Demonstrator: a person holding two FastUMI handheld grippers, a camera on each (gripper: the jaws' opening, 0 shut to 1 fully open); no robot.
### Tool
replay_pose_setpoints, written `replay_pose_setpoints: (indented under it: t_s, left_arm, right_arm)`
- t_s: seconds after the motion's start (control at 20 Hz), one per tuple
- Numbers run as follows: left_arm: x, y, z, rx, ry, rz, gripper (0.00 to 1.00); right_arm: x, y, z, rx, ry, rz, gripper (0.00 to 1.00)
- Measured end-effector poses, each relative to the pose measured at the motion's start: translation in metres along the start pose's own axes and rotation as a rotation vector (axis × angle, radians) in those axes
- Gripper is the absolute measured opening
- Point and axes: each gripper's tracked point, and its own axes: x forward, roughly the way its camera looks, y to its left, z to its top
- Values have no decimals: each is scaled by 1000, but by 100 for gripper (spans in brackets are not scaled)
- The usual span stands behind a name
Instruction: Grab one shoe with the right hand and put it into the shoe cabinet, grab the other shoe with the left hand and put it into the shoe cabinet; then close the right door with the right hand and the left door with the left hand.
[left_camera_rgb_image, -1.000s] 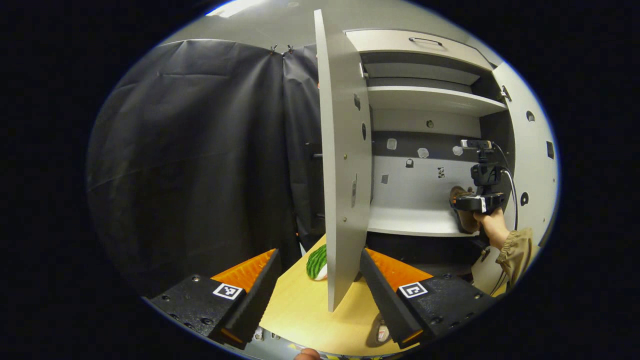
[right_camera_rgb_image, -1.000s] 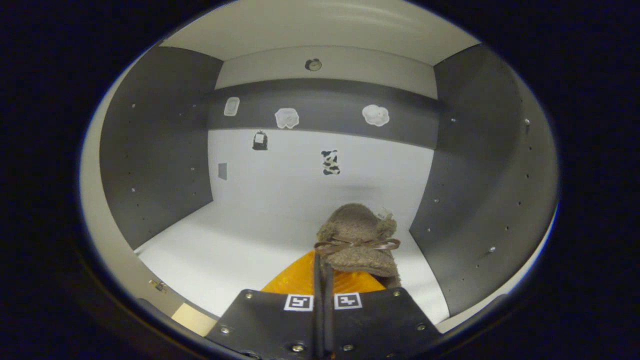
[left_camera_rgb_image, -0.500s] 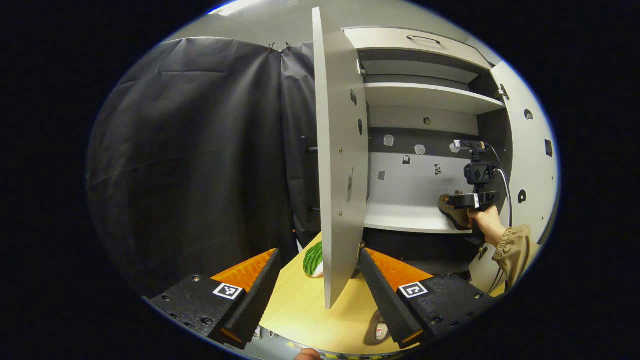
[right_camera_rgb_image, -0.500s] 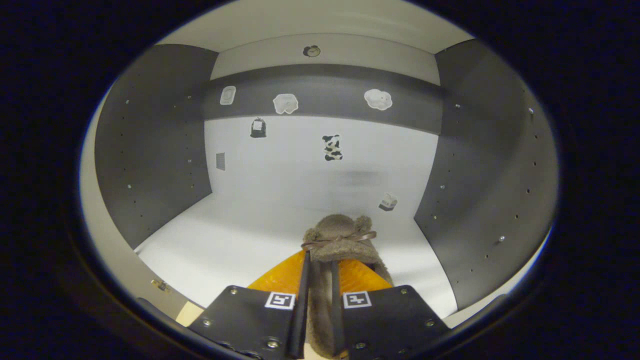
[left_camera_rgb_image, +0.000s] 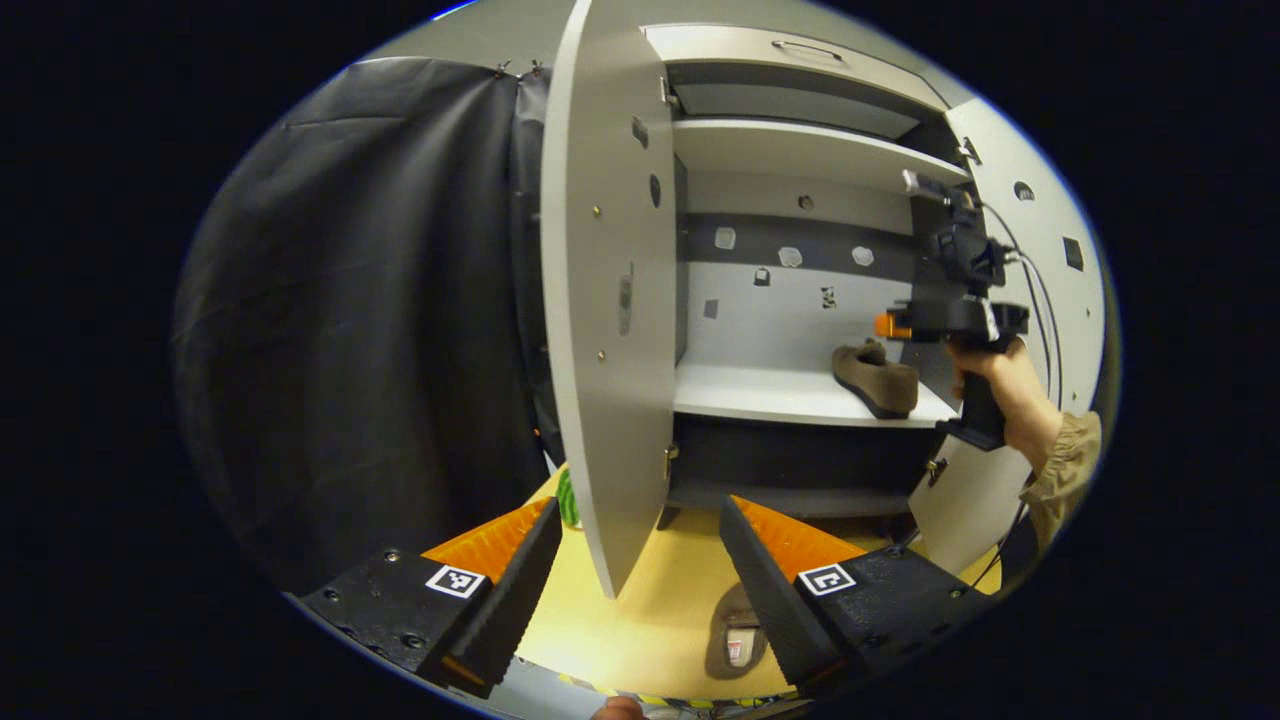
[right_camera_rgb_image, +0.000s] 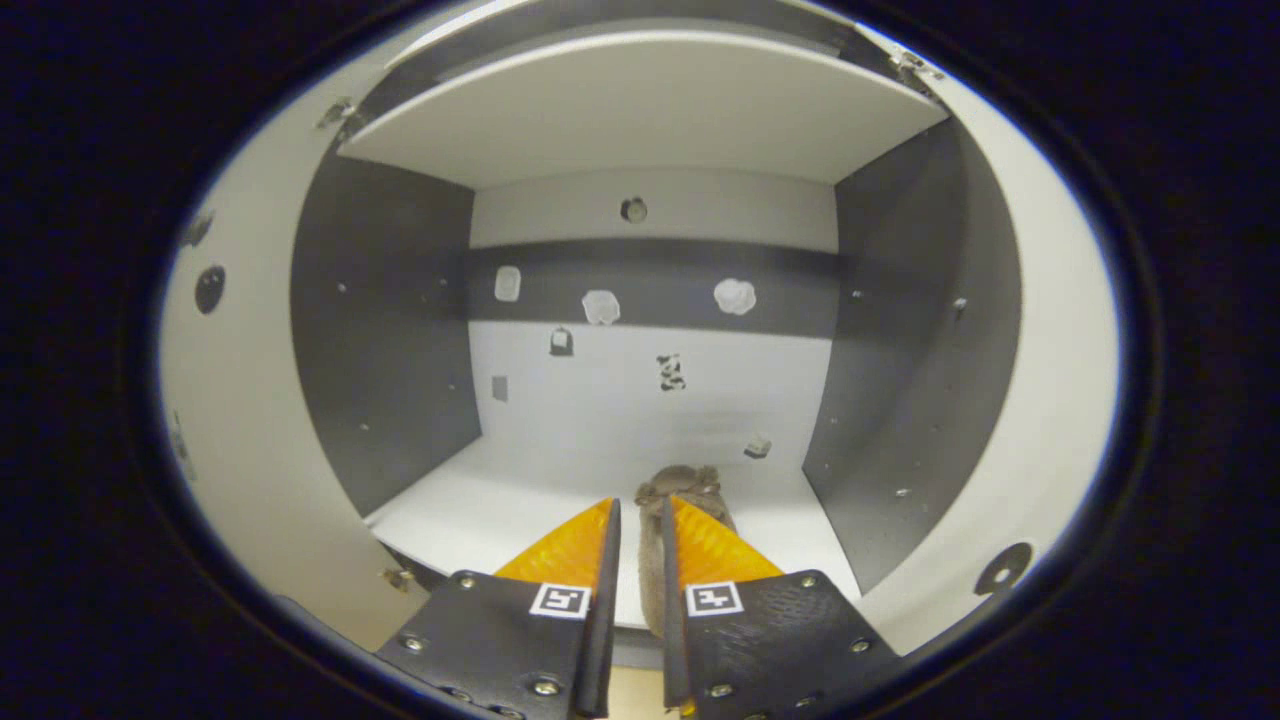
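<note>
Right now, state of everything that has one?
Left door: open, swung out edge-on.
Right door: open.
Drawer at top: shut.
Brown shoe: lying on the cabinet shelf, not gripped.
Second shoe: on the wooden floor, not picked up.
Right gripper: jaws slightly apart, above the brown shoe.
Left gripper: jaws wide open, empty.

- A green striped thing (left_camera_rgb_image: 567, 497) lies on the wooden floor (left_camera_rgb_image: 665, 610), at the foot of the black cloth wall (left_camera_rgb_image: 370, 300); only a sliver of it shows, too little to identify.
- Small stickers (right_camera_rgb_image: 735, 296) dot the back panel, three pale ones in a row on a dark band (right_camera_rgb_image: 790, 290), darker ones below them on the light part.
</note>
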Motion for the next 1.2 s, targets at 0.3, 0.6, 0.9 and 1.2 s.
replay_pose_setpoints:
  t_s: [0.3,0.6,0.9,1.2]
  left_arm:
    - [32,-39,-80,50,152,-135,99]
    - [59,-65,-188,109,337,-247,99]
    - [82,-76,-273,111,494,-310,99]
    - [120,-84,-318,106,544,-333,96]
  right_arm:
    - [-97,-3,60,17,-144,29,20]
    - [-171,-25,102,21,-238,9,20]
    - [-218,-66,123,23,-292,-84,20]
    - [-250,-94,134,11,-313,-165,20]
